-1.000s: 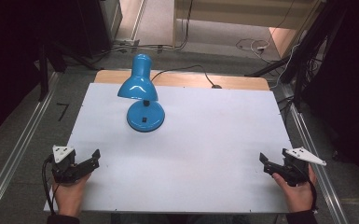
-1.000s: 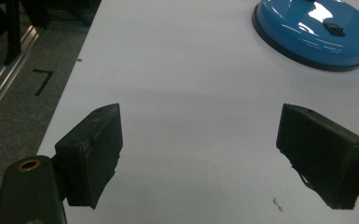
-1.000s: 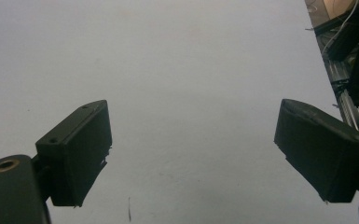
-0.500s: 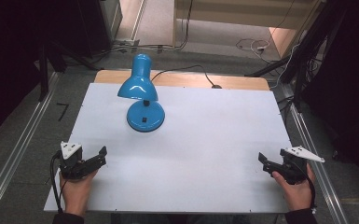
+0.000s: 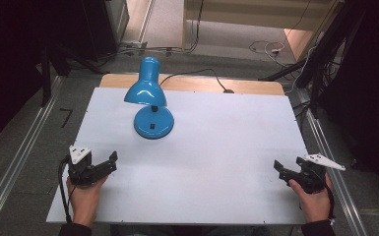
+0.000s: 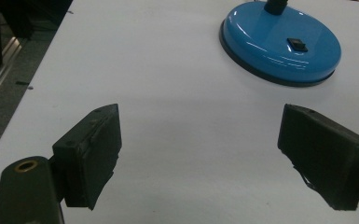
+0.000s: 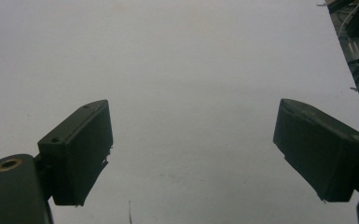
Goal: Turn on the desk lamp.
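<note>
A blue desk lamp [image 5: 150, 101] stands on the white table [image 5: 226, 142] at the back left, its shade bent down over its round base [image 6: 282, 42], which has a small black switch. Its black cord runs off the far edge. My left gripper [image 5: 109, 162] is open near the front left corner, pointing toward the lamp base, with nothing between its jaws. In the left gripper view the left gripper [image 6: 200, 154] has bare table between the jaws. My right gripper [image 5: 278, 169] is open at the front right edge, empty. The right gripper [image 7: 193, 149] looks over plain table.
A strip of wooden board [image 5: 192, 82] shows behind the white table. Metal rails [image 5: 15, 167] run along the floor on both sides. Cables [image 5: 263, 46] lie on the floor beyond the table. Dark equipment stands at the left and right.
My left gripper has moved forward and to the right over the table, toward the lamp. The right gripper has shifted only slightly. The lamp has not moved.
</note>
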Motion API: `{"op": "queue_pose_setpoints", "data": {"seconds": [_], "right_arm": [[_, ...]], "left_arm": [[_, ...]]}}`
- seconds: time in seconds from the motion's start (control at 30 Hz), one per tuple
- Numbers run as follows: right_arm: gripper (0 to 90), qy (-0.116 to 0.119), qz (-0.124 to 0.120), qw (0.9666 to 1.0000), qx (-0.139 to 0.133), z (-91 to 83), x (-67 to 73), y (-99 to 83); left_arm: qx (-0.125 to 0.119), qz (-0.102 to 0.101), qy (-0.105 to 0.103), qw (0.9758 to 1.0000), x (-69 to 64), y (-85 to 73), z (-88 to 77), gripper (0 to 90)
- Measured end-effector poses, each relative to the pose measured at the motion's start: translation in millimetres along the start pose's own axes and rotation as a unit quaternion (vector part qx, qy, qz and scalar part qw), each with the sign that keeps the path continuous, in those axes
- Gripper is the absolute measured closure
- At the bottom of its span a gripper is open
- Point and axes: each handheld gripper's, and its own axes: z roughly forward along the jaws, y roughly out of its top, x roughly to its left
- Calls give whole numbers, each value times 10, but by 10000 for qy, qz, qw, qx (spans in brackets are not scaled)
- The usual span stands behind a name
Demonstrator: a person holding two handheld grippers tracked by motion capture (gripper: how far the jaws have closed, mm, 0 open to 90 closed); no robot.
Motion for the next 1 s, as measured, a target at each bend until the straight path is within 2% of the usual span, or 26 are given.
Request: {"op": "queue_pose_setpoints", "data": {"seconds": [0.17, 0.37, 0.5, 0.63, 0.83, 1.0], "right_arm": [[104, -48, -93, 9999, -39, 6, 29, 18], [104, -31, -168, 9999, -6, 21, 34, 6], [104, -56, -79, 10000, 6, 51, 5, 23], [104, -71, -66, 9999, 65, 69, 7, 26], [104, -57, -88, 9999, 72, 42, 17, 0], [104, -91, 3, 9999, 56, 14, -37, -23]], "left_arm": [[-53, 45, 37, 10000, -33, 44, 39, 140], [-72, 131, -87, 9999, -78, 130, 126, 139], [-82, 67, -222, 9997, -110, 176, 188, 139], [-67, 110, -316, 9994, -153, 225, 243, 140], [-155, 116, -365, 9991, -193, 271, 239, 144], [-107, 126, -366, 9992, -239, 298, 325, 144]]}}
